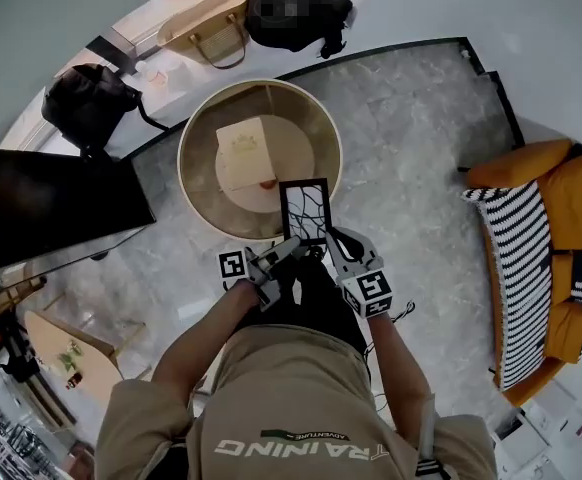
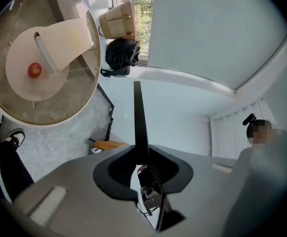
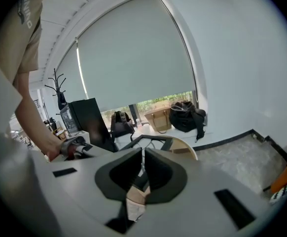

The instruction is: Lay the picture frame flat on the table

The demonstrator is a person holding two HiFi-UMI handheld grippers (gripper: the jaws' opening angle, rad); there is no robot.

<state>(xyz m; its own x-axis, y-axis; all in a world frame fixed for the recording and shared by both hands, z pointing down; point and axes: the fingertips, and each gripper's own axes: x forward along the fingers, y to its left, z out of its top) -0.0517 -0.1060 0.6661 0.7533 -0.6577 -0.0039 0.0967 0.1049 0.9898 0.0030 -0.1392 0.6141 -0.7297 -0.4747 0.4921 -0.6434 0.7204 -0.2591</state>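
Head view looks steeply down; all views share the table (image 1: 203, 133).

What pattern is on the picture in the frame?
Black branching lines on white, inside the black picture frame; clearest in the head view.

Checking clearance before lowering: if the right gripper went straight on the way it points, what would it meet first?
The right gripper has its jaws shut on the picture frame. Past that, the round table lies just ahead and slightly below, so it would probably meet the tabletop first, though depth is unclear.
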